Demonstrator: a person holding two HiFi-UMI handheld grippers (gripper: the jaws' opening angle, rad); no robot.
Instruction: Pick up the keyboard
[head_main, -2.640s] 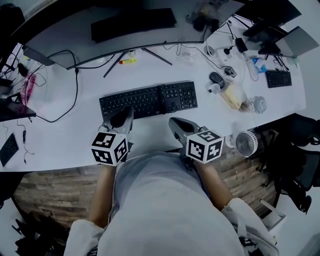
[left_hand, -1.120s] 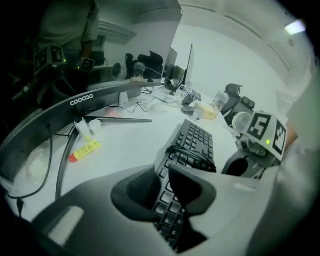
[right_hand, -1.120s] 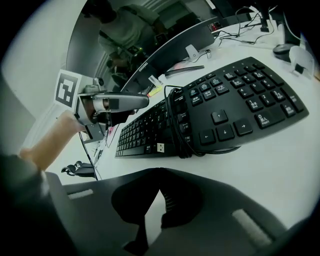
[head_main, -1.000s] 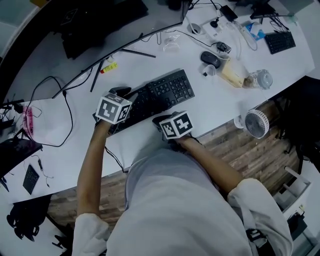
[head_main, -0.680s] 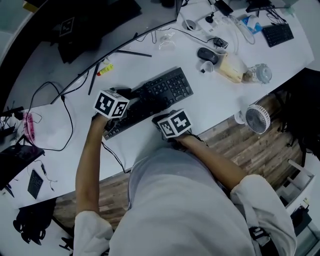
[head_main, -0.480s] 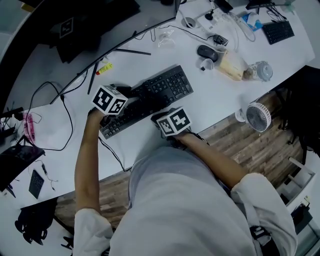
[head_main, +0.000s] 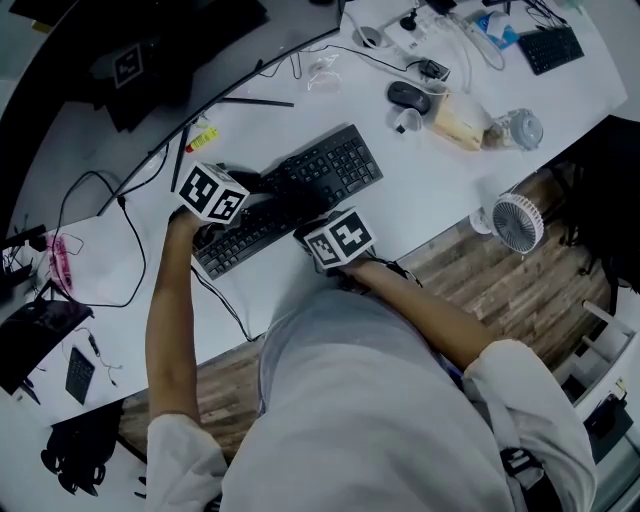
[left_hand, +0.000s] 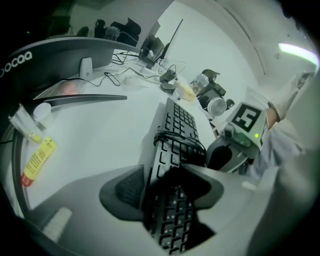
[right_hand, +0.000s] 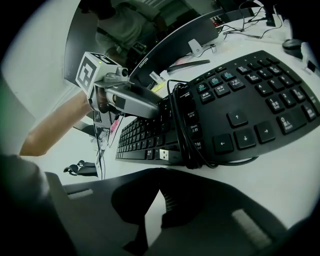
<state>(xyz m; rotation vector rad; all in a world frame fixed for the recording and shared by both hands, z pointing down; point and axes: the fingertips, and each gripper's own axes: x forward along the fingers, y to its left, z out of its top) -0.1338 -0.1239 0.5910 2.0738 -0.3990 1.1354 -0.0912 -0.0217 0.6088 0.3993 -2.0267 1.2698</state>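
Note:
A black keyboard (head_main: 300, 190) lies aslant on the white desk (head_main: 450, 200), its cable wound round its middle (right_hand: 182, 125). My left gripper (head_main: 240, 195) reaches over the keyboard's left half. In the left gripper view its jaws (left_hand: 165, 187) are shut on the keyboard (left_hand: 177, 135), one on each face near the far edge. My right gripper (head_main: 315, 218) sits at the front edge, near the middle. In the right gripper view its tips (right_hand: 159, 172) are together with nothing between them, just short of the USB plug (right_hand: 165, 154).
A curved monitor (head_main: 150, 90) stands behind the keyboard, a yellow marker (head_main: 203, 135) by its foot. A mouse (head_main: 408, 97), a jar (head_main: 522, 128), a small fan (head_main: 517, 222) and a second keyboard (head_main: 555, 47) lie to the right. Loose cables (head_main: 100, 240) lie at the left.
2.6 s ago both grippers were at the desk's front edge, apart from the keyboard. Both have since moved forward onto it. Over the last second they have hardly shifted.

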